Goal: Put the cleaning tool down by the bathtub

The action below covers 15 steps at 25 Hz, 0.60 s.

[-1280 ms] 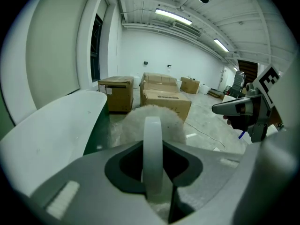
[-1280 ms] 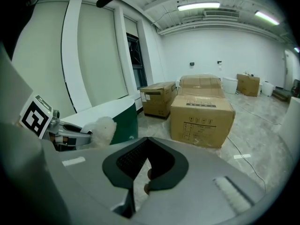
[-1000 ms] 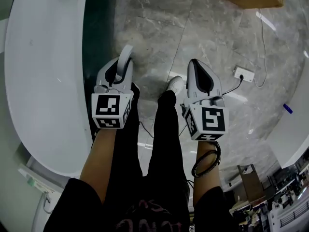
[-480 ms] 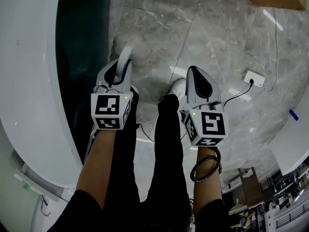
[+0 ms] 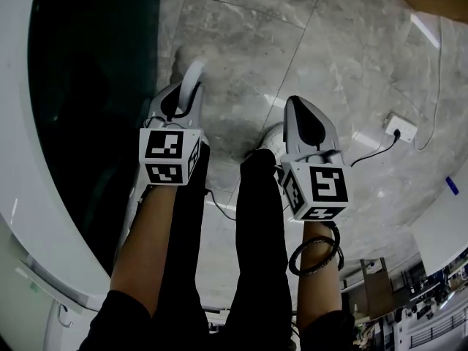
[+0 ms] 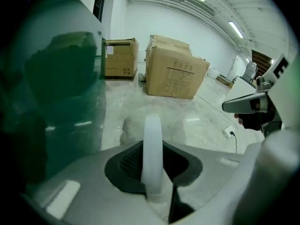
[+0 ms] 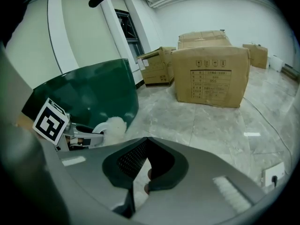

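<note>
Jaws of left gripper [image 5: 184, 96] clamp one cleaning tool [image 6: 152, 146] beside one bathtub [image 5: 88, 93]; right gripper [image 5: 295, 108] closed, empty.

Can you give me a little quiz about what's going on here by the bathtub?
1. True or false: the right hand-held gripper is shut with nothing in it.
2. What does the left hand-held gripper hold? A) the tool B) a cup C) a towel
3. Fill in: the bathtub is nearer the ____ hand-held gripper.

Key: 1 true; 2 A; 3 left.
</note>
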Motion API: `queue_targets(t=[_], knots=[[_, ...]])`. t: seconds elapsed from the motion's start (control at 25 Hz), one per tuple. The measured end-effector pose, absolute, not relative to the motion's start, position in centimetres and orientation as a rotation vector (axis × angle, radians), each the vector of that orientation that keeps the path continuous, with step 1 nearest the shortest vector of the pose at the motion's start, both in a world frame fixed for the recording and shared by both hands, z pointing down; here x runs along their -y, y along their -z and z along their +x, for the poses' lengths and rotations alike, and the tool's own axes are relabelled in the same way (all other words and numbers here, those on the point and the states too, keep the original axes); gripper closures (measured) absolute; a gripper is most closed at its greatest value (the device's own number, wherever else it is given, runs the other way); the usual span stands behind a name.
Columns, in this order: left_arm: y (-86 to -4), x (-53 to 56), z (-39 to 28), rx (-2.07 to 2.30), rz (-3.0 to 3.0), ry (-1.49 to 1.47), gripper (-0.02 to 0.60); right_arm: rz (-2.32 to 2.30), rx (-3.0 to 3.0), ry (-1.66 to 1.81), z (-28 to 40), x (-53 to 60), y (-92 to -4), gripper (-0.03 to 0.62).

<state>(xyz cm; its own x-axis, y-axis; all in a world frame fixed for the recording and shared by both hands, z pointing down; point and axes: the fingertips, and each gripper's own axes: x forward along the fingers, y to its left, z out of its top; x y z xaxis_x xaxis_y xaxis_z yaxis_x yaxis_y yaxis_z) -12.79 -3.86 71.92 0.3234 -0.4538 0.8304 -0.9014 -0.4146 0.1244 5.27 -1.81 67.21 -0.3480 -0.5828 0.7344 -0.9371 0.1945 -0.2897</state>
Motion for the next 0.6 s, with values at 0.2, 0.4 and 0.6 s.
queue_targets(t=[0.2,0.4,0.6], knots=[[-76.0,3.1,-12.6,1.168,1.990,-0.992,0.494,1.389,1.997,-1.025,5.4,1.3,-70.6,0.571],[-79.5,2.9,-12.9,1.165,1.969,-0.999,0.494,1.369,1.997,-1.040,5.5,0.9,-73.6,0.571],[-83.2,2.6,-13.5,1.165,1.944,-1.014,0.494,1.340,2.002,-1.052,4.8,0.1,-76.7,0.571]])
